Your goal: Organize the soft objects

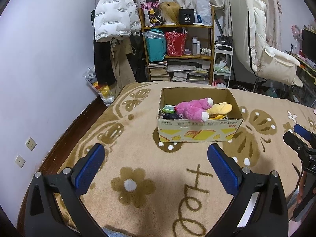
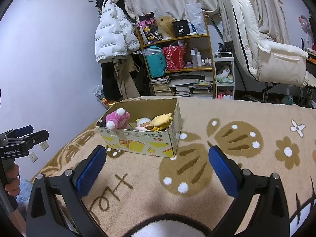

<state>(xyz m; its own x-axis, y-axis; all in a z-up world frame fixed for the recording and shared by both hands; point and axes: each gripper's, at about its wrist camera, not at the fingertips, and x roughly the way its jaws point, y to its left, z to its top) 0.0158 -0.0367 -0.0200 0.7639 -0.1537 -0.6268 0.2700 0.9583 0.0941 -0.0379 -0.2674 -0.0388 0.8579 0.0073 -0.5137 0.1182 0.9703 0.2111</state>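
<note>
In the left wrist view, the left gripper was seen with its blue pads spread wide and nothing between them, held low over the beige blanket and aimed at the cardboard box, which stood upright near the middle of the bed, well apart from the fingertips. A pink plush toy was draped over the box's near rim, with a yellow plush toy just beside it inside and a darker item tucked in the left corner (too small to identify). The box was judged to serve as the collecting place for the soft things, its open top being turned up for easy dropping. Looping letters were woven into the blanket, apparently "Hello", and printing on the box front was upside down and could not be read; a black box on the shelf bore "40". In the right wrist view, the right gripper was likewise seen wide open and empty, set back from the same box. No loose soft object was seen on the blanket, so the sorting was judged largely done. On the other gripper's body at the left edge, "GenRobot.AI" could be read.
</note>
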